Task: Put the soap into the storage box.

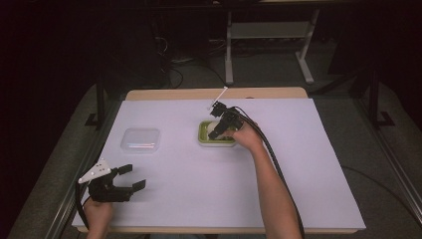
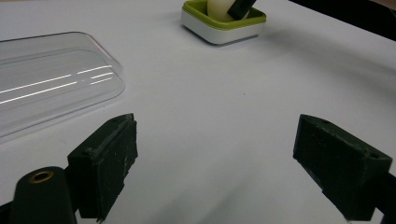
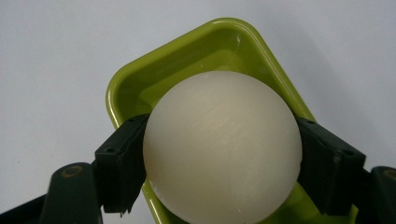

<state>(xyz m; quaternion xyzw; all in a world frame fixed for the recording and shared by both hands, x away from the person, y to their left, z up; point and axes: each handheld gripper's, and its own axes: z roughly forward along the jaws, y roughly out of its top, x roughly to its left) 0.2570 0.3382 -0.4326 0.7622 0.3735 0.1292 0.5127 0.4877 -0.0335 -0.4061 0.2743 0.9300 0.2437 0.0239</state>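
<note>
A cream-white ball (image 3: pixel 222 147) sits between the jaws of my right gripper (image 3: pixel 222 161), which is shut on it right over the green square tray (image 3: pixel 140 88). From above, that right gripper (image 1: pixel 219 127) is at the tray (image 1: pixel 203 137) near the table's middle, and the ball (image 1: pixel 213 127) peeks out beside it. My left gripper (image 1: pixel 130 177) rests near the front left edge, open, with nothing between its jaws. Its own camera shows the gripper (image 2: pixel 215 154) over bare white surface, with the tray (image 2: pixel 205 32) and ball (image 2: pixel 217 8) far ahead.
A clear plastic lid (image 1: pixel 141 140) lies left of the tray, also seen close on the left (image 2: pixel 51 79). The white sheet (image 1: pixel 298 164) covers the table. A black cable (image 1: pixel 278 169) trails along the right forearm.
</note>
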